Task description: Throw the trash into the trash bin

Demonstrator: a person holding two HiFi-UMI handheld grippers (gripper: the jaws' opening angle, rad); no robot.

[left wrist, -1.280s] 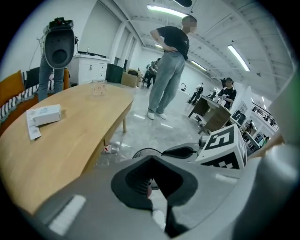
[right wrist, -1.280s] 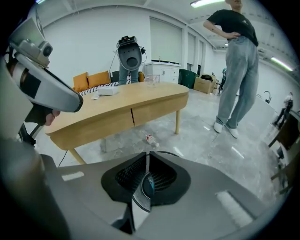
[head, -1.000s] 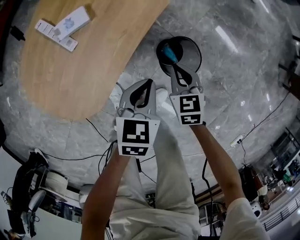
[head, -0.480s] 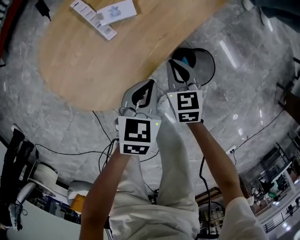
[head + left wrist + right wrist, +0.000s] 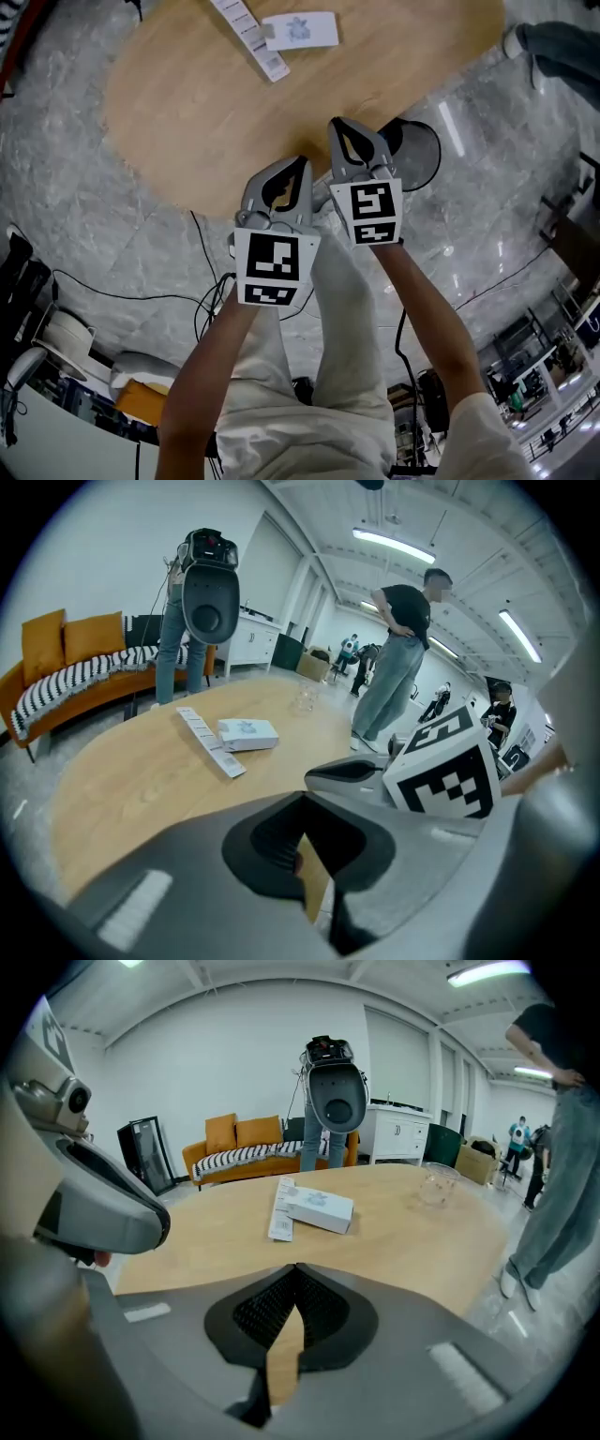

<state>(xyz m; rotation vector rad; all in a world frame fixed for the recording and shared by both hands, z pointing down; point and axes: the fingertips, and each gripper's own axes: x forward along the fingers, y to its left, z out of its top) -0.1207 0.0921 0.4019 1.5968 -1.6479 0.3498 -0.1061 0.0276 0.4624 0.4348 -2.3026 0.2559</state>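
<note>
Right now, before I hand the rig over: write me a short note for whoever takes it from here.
Grippers: left gripper shut and empty over the near edge of the table; right gripper shut and empty beside it.
Things: white box and long strip lie together far across the table; trash bin stands on the floor past the table's edge, partly behind the right gripper.
Done: nothing in hand; bin's contents unclear.
Left: likely fetch box and strip, drop them in the bin.
</note>
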